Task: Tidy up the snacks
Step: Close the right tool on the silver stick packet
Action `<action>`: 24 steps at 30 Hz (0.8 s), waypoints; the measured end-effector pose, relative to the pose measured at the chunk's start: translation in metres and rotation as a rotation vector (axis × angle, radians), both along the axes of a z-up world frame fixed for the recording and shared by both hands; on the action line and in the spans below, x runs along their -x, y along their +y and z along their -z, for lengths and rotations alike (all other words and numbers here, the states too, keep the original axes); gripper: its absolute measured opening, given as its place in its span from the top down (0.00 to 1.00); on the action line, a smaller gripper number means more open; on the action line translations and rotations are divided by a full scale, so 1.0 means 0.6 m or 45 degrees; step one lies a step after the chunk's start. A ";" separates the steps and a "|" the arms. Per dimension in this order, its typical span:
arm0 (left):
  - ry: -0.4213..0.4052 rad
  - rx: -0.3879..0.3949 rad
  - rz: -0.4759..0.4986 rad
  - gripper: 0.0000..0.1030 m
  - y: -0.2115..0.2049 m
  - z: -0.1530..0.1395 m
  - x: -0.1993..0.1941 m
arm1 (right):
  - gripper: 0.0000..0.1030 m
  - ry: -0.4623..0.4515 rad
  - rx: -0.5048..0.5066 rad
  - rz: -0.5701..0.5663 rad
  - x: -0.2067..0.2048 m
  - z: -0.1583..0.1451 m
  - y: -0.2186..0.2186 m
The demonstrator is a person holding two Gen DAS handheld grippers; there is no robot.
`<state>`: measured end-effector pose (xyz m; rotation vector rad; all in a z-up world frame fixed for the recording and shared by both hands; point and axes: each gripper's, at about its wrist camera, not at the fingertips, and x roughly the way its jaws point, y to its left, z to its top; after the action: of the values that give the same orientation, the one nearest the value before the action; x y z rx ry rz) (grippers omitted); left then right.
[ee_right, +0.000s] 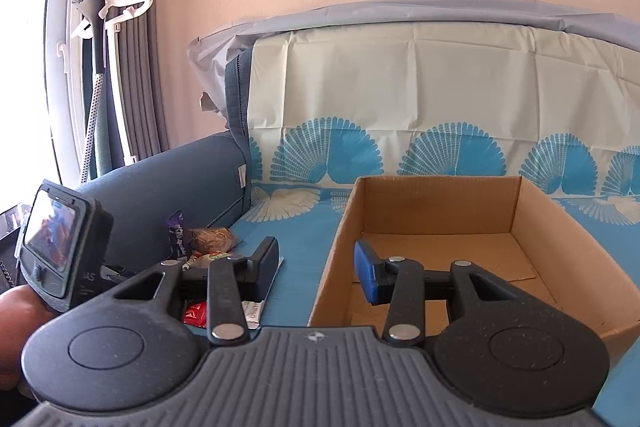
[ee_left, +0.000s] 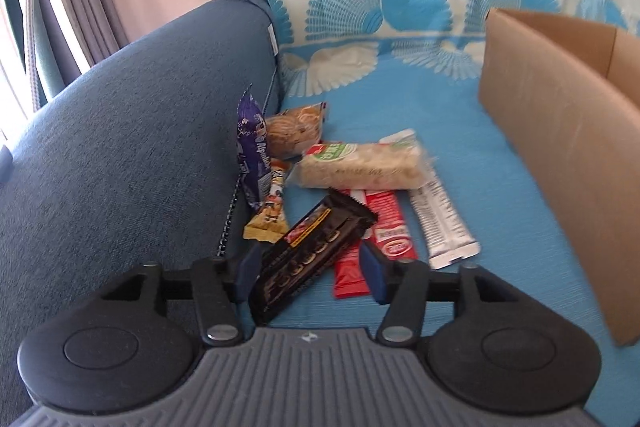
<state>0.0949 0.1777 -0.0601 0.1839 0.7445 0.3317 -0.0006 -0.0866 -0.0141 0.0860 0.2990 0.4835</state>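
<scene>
A pile of snacks lies on the blue sofa cover by the armrest. My left gripper (ee_left: 310,273) is open, its jaws either side of a black chocolate bar (ee_left: 312,255) without closing on it. Under it lies a red stick pack (ee_left: 380,239). Beside them are a silver stick pack (ee_left: 440,223), a rice-cake bar (ee_left: 364,163), a cookie pack (ee_left: 294,129), a purple wrapper (ee_left: 252,151) and a beige wrapper (ee_left: 270,215). My right gripper (ee_right: 316,269) is open and empty, held over the near-left corner of the empty cardboard box (ee_right: 552,223). The box (ee_left: 560,131) stands right of the snacks.
The blue sofa armrest (ee_left: 140,131) rises left of the snacks. The cream and blue patterned cover (ee_right: 400,99) drapes the backrest. A window, curtains and a white stand (ee_right: 100,27) are at far left. The left gripper's camera unit (ee_right: 60,247) shows in the right wrist view.
</scene>
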 end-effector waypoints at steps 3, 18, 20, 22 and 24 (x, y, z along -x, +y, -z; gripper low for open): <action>0.051 -0.098 -0.008 0.33 -0.009 0.020 -0.019 | 0.57 0.022 -0.006 -0.002 -0.008 -0.001 0.003; 0.089 -0.087 -0.069 0.80 0.018 0.056 -0.056 | 0.56 0.054 0.028 -0.010 -0.018 -0.006 0.021; 0.058 -0.038 -0.073 0.97 0.024 0.048 -0.052 | 0.56 0.057 0.038 -0.012 -0.017 -0.005 0.026; 0.010 0.026 -0.073 1.00 0.029 0.035 -0.041 | 0.56 0.059 0.032 -0.012 -0.016 -0.007 0.029; -0.067 0.105 -0.075 1.00 0.039 0.017 -0.026 | 0.56 0.055 0.036 -0.011 -0.014 -0.009 0.032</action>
<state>0.1102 0.2013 -0.0701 0.0753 0.7111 0.3601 0.0076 -0.0677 -0.0088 0.0675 0.3488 0.4859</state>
